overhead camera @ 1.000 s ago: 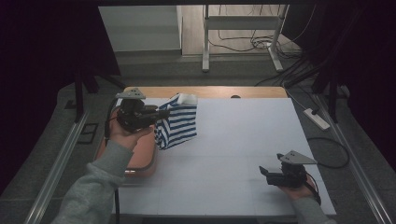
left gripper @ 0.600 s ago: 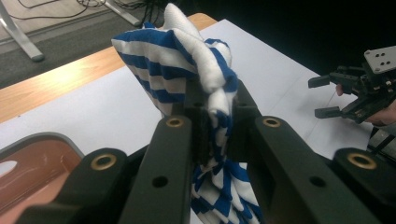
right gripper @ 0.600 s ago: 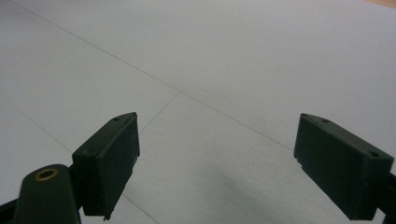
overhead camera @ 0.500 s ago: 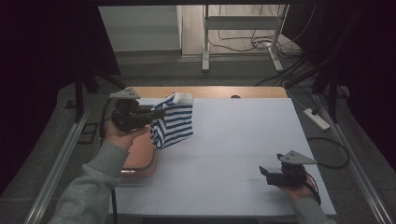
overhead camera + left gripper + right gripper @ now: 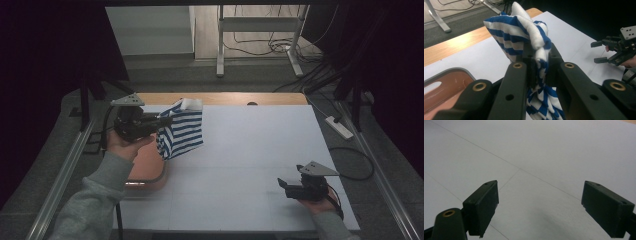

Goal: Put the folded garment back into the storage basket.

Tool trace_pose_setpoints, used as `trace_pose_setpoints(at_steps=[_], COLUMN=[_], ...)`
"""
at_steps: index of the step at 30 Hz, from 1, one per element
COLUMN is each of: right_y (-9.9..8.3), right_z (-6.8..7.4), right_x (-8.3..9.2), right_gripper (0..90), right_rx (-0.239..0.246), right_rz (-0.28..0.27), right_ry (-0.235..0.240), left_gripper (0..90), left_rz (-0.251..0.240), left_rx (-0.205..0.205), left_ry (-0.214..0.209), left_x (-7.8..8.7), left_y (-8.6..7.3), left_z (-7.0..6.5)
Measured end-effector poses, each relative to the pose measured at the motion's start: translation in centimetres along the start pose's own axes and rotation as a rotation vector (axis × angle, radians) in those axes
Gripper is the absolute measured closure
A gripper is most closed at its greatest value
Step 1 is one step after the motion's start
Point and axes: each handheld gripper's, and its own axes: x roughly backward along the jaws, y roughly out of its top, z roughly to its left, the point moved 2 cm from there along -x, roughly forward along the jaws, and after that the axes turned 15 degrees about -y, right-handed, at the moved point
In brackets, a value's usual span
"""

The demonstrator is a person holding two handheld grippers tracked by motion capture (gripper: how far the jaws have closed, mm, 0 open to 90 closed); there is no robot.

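A blue-and-white striped cloth (image 5: 182, 131) hangs bunched above the left part of the white table (image 5: 250, 150). My left gripper (image 5: 162, 122) is shut on its upper edge. In the left gripper view the cloth (image 5: 524, 32) is pinched between the two black jaws of the left gripper (image 5: 539, 53), and folds spill above and below them. My right gripper (image 5: 283, 187) sits low near the table's front right, open, pointing left. Its jaws stand wide apart over bare tabletop in the right gripper view, with nothing in the right gripper (image 5: 540, 205).
An orange-brown tray (image 5: 147, 165) lies at the table's left edge, below the hanging cloth. A wooden strip (image 5: 225, 98) runs along the far edge. A metal rail (image 5: 65, 170) flanks the left side. A power strip (image 5: 339, 127) and cables lie on the floor at right.
My left gripper has shifted slightly left with the striped cloth still in it. The right gripper has not moved.
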Motion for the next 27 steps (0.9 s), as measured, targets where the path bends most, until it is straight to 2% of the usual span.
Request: trace_pose_setpoints(at_steps=[27], right_y=[0.0], right_z=[0.0], right_x=[0.0], right_gripper=[15.1], right_rx=[0.001], right_rz=[0.005], right_ry=[-0.004], left_gripper=[81.8], left_rz=[-0.021], left_rx=[0.011], left_ry=[0.031], left_x=[2.2], left_y=[-0.6], left_z=[0.4])
